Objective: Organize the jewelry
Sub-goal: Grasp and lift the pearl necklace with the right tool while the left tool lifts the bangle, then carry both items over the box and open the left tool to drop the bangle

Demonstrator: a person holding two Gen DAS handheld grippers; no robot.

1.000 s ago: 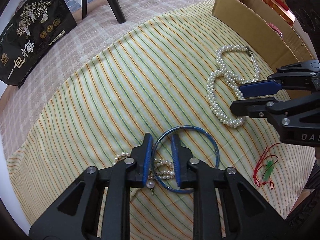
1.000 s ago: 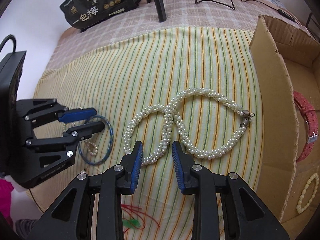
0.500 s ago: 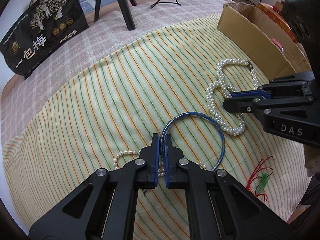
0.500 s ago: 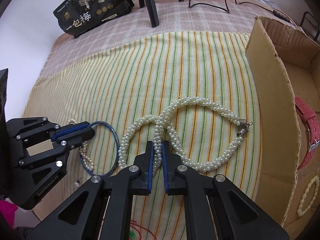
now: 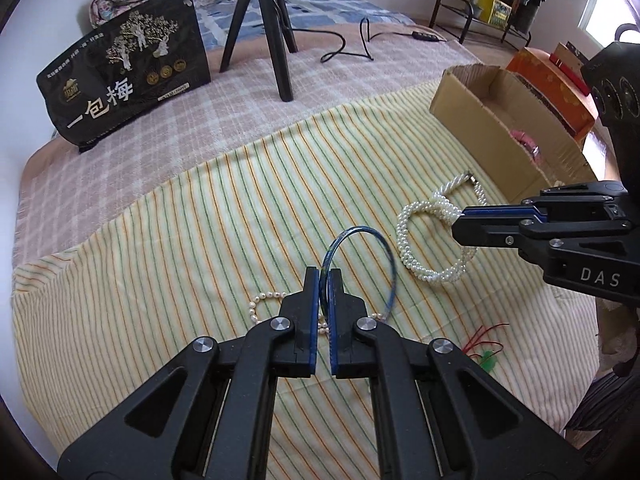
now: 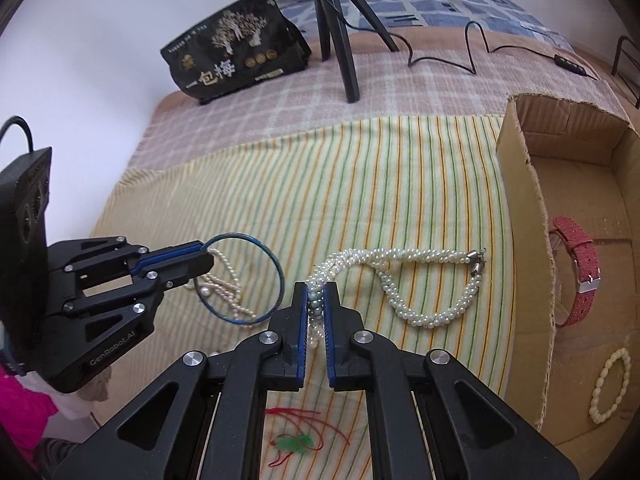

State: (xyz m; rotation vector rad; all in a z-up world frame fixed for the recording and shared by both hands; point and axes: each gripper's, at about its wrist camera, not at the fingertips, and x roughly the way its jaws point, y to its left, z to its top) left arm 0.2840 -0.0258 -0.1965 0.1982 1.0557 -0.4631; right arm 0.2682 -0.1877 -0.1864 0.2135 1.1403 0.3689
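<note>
Both hand-held grippers, open over the jewelry a second ago, are now clamping their pieces and lifting them off the striped cloth [image 5: 200,240] on the bed.

Left wrist view: the left hand-held gripper [image 5: 325,280] is pinching the rim of the blue bangle [image 5: 390,258] with its jaws nearly closed, so the hoop is tilting up, its far arc toward the cardboard box [image 5: 472,120]. A thin pearl strand [image 5: 256,304] is lying on the cloth beneath it, on the side away from the box. Between bangle and box, the right hand-held gripper [image 5: 460,216] is holding the twisted pearl necklace [image 5: 404,240], probably for carrying to the box.

Right wrist view: the right hand-held gripper [image 6: 316,296] is gripping the twisted pearl necklace [image 6: 432,316] at its crossing point, probably so both loops rise together; the clasp end is trailing toward the cardboard box [image 6: 524,216]. Inside the box a red watch strap [image 6: 580,268] and a pale bead bracelet [image 6: 610,386] are already lying. Far from the box, the left hand-held gripper [image 6: 210,260] is holding the blue bangle [image 6: 276,276].
</note>
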